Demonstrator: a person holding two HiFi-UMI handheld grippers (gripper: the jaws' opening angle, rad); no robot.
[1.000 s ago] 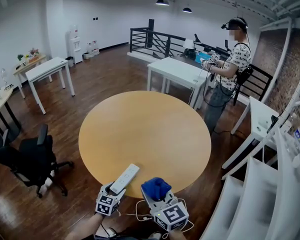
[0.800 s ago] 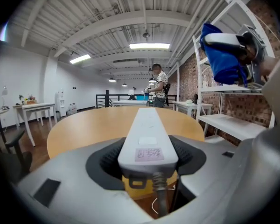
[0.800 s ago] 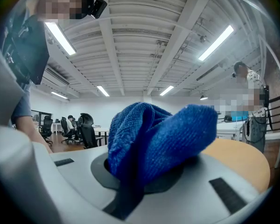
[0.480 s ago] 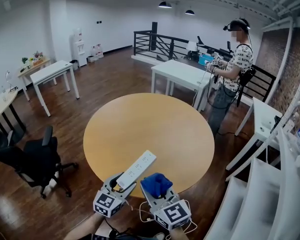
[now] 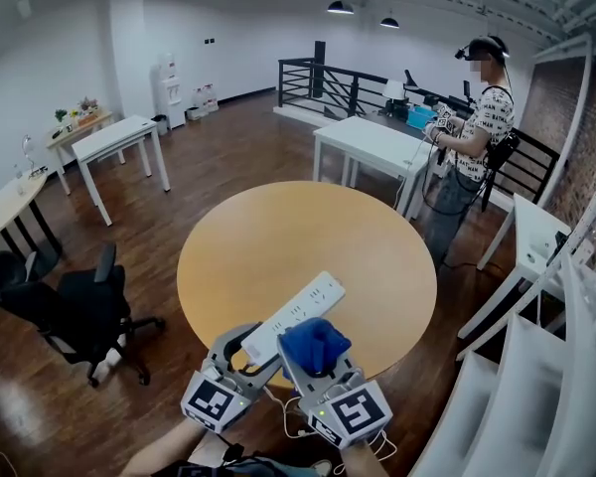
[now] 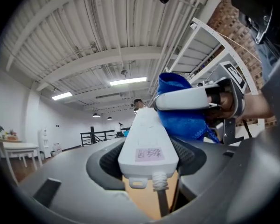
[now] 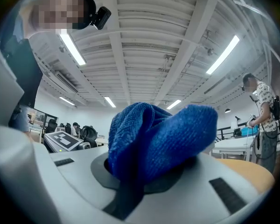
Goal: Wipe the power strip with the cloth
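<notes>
Both grippers hang over the near rim of the round wooden table [image 5: 308, 237]. The left gripper [image 5: 246, 351] has its jaws clamped on the cable end of the white power strip [image 5: 296, 314], which is held off the tabletop and slants away to the right. The right gripper [image 5: 316, 358] pinches a bunched blue cloth [image 5: 316, 342], which sits right up against the strip's right side
</notes>
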